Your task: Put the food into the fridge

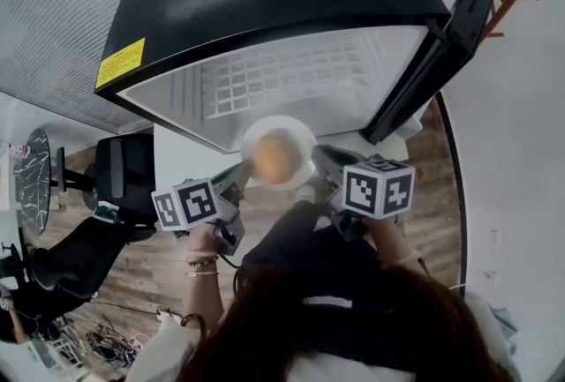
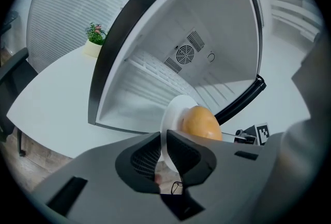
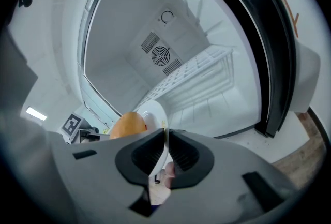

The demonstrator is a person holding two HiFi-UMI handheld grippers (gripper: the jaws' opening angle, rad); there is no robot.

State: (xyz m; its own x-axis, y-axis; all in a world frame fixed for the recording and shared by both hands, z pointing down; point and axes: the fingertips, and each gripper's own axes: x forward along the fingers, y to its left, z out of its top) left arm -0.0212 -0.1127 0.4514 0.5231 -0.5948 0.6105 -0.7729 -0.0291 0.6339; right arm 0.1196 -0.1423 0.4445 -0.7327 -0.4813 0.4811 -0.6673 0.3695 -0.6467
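A white plate (image 1: 298, 142) carries an orange-brown bun (image 1: 274, 157) and hangs in front of the open fridge (image 1: 291, 80). My left gripper (image 1: 240, 180) is shut on the plate's left rim and my right gripper (image 1: 320, 161) is shut on its right rim. In the left gripper view the plate (image 2: 173, 114) stands edge-on between the jaws with the bun (image 2: 201, 123) just right of it. In the right gripper view the plate (image 3: 155, 114) is pinched the same way, with the bun (image 3: 127, 125) on its left. The fridge's inside shows a white wire shelf (image 3: 196, 75) with nothing on it.
The fridge stands on a white table (image 2: 57, 99) with its black door (image 1: 455, 36) swung open to the right. A small potted plant (image 2: 95, 39) sits on the table left of the fridge. A black office chair (image 1: 106, 204) stands on the wooden floor at the left.
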